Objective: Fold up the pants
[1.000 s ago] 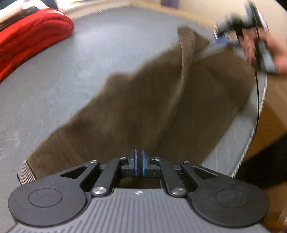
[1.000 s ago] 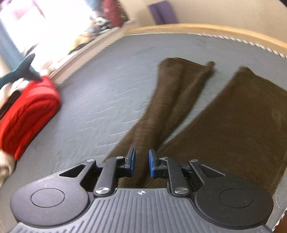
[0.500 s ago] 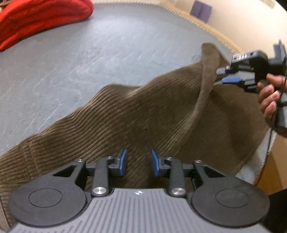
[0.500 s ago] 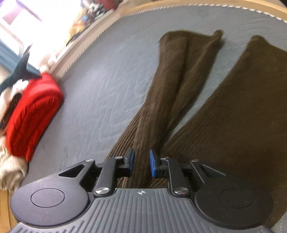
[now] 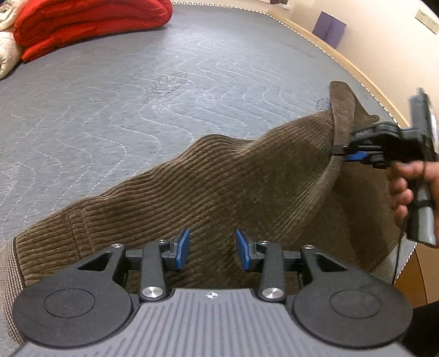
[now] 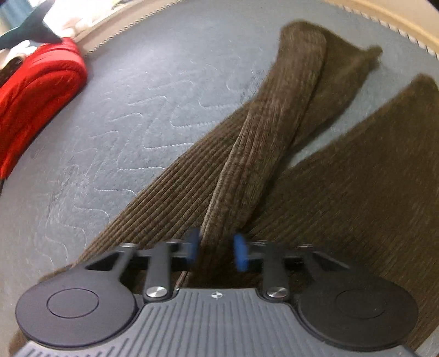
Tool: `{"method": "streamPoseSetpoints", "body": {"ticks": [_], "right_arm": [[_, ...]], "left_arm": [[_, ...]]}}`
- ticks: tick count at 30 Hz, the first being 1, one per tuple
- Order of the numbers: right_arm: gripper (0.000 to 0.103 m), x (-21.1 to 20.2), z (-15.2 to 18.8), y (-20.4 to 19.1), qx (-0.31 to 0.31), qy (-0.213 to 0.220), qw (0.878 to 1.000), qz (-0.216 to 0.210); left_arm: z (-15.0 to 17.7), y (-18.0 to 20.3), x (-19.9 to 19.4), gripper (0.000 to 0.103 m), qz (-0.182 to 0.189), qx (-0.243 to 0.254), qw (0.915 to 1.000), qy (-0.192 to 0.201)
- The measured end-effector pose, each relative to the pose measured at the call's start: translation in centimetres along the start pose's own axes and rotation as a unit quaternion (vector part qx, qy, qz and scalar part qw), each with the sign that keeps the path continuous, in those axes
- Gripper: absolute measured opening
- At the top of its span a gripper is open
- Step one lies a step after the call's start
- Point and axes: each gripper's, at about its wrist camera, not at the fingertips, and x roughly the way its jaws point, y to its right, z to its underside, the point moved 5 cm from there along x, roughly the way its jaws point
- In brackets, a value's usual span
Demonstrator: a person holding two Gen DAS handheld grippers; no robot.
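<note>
Brown corduroy pants (image 5: pixel 219 186) lie on a grey quilted mattress (image 5: pixel 137 82). My left gripper (image 5: pixel 212 250) is open just above the cloth near the waistband, holding nothing. In the left wrist view my right gripper (image 5: pixel 348 151) sits at the right, its jaws around a raised ridge of the fabric. In the right wrist view the right gripper (image 6: pixel 215 251) has its blue pads (image 6: pixel 240 252) apart on either side of a folded ridge of the pants (image 6: pixel 274 123). The two legs spread away from it.
A folded red blanket (image 5: pixel 82 24) with a cream one beside it lies at the far left of the mattress; it also shows in the right wrist view (image 6: pixel 33 104). The mattress edge and wooden frame (image 5: pixel 370 82) run along the right.
My left gripper has opened, let go of the pants and drawn back a little. My right gripper's jaws have widened and the fold has dropped lower.
</note>
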Motion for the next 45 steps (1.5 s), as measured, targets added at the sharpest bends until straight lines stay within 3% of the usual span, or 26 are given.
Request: {"method": "streamPoseSetpoints", "body": {"ticks": [7, 9, 11, 14, 15, 19, 21, 23, 26, 29, 30, 33, 37, 42, 43, 45], "right_arm": [[0.012, -7.7, 0.5, 2.4, -0.012, 0.03, 0.998, -0.05], [0.012, -9.1, 2.3, 4.2, -0.012, 0.003, 0.999, -0.043], [0.005, -9.3, 4.4, 6.1, 0.002, -0.042, 0.999, -0.017], [0.008, -8.3, 7.1, 8.7, 0.017, -0.111, 0.993, 0.023], [0.008, -8.2, 7.2, 9.6, 0.029, -0.113, 0.993, 0.03], [0.01, -9.3, 3.8, 11.2, 0.052, -0.036, 0.998, 0.01], [0.026, -9.7, 1.6, 10.5, 0.021, 0.019, 1.0, -0.01], [0.035, -9.5, 0.0, 9.8, -0.012, 0.058, 0.998, 0.008], [0.036, -8.2, -1.6, 8.8, -0.043, 0.093, 0.995, 0.011], [0.036, -5.3, -2.9, 8.0, -0.046, 0.072, 0.996, 0.039], [0.037, -4.6, -3.3, 7.4, -0.058, 0.073, 0.995, 0.039], [0.043, -2.2, -4.1, 6.0, -0.112, 0.071, 0.987, 0.089], [0.046, 0.9, -5.0, 6.4, -0.125, 0.051, 0.983, 0.124], [0.049, 2.3, -5.0, 6.0, -0.155, 0.052, 0.978, 0.132], [0.046, 2.1, -4.7, 5.8, -0.157, 0.056, 0.977, 0.131], [0.02, 1.2, -4.6, 6.4, -0.156, 0.064, 0.977, 0.132]], "left_arm": [[0.2, 2.8, -0.8, 0.043, 0.046, 0.035, 0.9983, 0.002], [0.5, 3.9, -0.7, 0.043, 0.052, 0.05, 0.9974, -0.001], [1.0, 4.7, -0.5, 0.044, 0.058, 0.059, 0.9965, -0.008], [1.7, 5.8, 0.2, 0.044, 0.052, 0.078, 0.9954, -0.021], [1.8, 6.2, 0.5, 0.044, 0.049, 0.083, 0.995, -0.024], [1.4, 6.9, 1.1, 0.044, 0.043, 0.08, 0.9956, -0.02], [1.3, 7.2, 1.6, 0.045, 0.043, 0.081, 0.9955, -0.023], [1.4, 7.5, 2.3, 0.046, 0.04, 0.087, 0.9949, -0.03], [2.1, 7.4, 3.2, 0.056, 0.03, 0.094, 0.994, -0.048], [2.8, 6.4, 4.0, 0.06, 0.004, 0.102, 0.9929, -0.061], [2.8, 5.9, 4.2, 0.061, -0.005, 0.1, 0.9929, -0.064], [2.6, 4.4, 4.6, 0.063, -0.024, 0.089, 0.9933, -0.069], [2.7, 3.9, 4.7, 0.069, -0.021, 0.09, 0.9924, -0.081], [3.1, 4.6, 4.9, 0.073, -0.013, 0.112, 0.989, -0.095], [3.2, 4.8, 5.0, 0.073, -0.014, 0.115, 0.9888, -0.094], [3.4, 4.8, 4.9, 0.073, -0.015, 0.113, 0.9892, -0.092]]}}
